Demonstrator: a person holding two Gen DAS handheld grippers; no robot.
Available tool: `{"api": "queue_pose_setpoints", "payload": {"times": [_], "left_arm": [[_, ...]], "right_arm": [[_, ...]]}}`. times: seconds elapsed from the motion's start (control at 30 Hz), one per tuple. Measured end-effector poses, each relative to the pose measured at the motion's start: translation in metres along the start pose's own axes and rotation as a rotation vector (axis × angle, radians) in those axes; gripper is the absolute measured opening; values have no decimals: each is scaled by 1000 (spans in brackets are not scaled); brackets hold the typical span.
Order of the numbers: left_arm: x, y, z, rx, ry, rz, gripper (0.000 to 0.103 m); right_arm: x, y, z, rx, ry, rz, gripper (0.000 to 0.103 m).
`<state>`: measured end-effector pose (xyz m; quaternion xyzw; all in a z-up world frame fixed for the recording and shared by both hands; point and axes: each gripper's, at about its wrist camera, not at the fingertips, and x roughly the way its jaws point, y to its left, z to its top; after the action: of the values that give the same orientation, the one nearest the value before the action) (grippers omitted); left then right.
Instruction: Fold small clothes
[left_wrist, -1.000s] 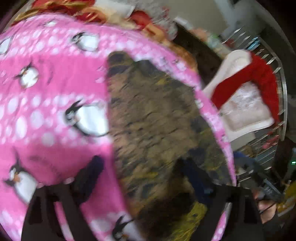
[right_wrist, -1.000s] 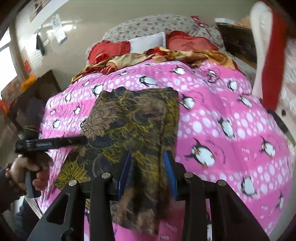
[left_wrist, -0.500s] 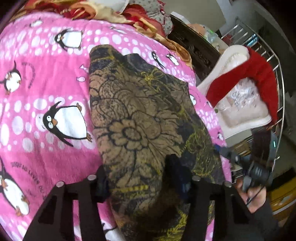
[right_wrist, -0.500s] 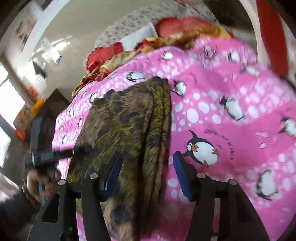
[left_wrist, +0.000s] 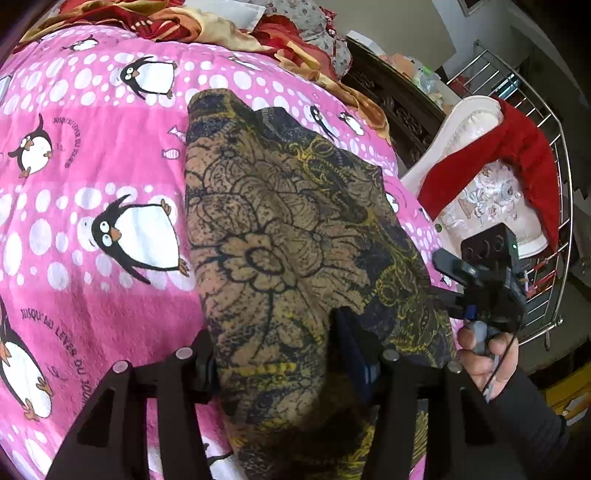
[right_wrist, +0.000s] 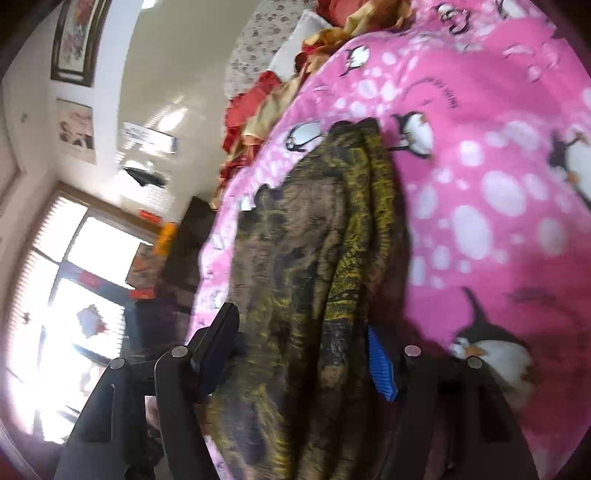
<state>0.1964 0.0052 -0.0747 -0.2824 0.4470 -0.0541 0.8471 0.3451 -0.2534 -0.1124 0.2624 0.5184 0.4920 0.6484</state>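
Both the left tongs (left_wrist: 275, 360) and right tongs (right_wrist: 301, 349) stand spread wide, gripping nothing, astride the near end of the brown patterned garment (left_wrist: 295, 236) lying on the penguin blanket (left_wrist: 92, 177), so closing low could snag the blanket underneath

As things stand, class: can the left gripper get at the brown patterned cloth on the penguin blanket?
Probably yes: the left gripper is open, with the cloth already lying between its fingers and nothing in the way.
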Motion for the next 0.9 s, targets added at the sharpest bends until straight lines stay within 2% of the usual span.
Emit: {"api": "queue_pose_setpoints", "payload": {"times": [0.1,0.17,0.23,0.27,0.3,0.33,0.37,0.43,0.63,0.9], "left_arm": [[-1,0,1,-1,4,4,58],[-2,0,1,-2,4,15,58],[-2,0,2,-6,3,28,51],[-3,0,2,-10,2,31,47],[-5,0,3,-19,-6,33,36],[-8,0,3,-30,-15,27,28],[-11,1,3,-36,-24,24,26],[-20,0,3,-38,-45,24,23],[-57,10,-3,-42,-100,26,22],[-131,50,0,-24,-186,78,22]], "right_arm": [[9,-1,7,10,-18,-94,43],[18,5,8,-31,2,-156,41],[23,13,5,-117,16,-216,35],[23,12,6,-123,14,-216,32],[22,8,6,-103,4,-204,29],[20,6,6,-82,-3,-194,22],[18,7,5,-73,-7,-183,14],[17,19,5,-109,-10,-207,8],[22,71,5,-215,6,-250,6],[65,130,-5,-308,41,-213,5]]}}
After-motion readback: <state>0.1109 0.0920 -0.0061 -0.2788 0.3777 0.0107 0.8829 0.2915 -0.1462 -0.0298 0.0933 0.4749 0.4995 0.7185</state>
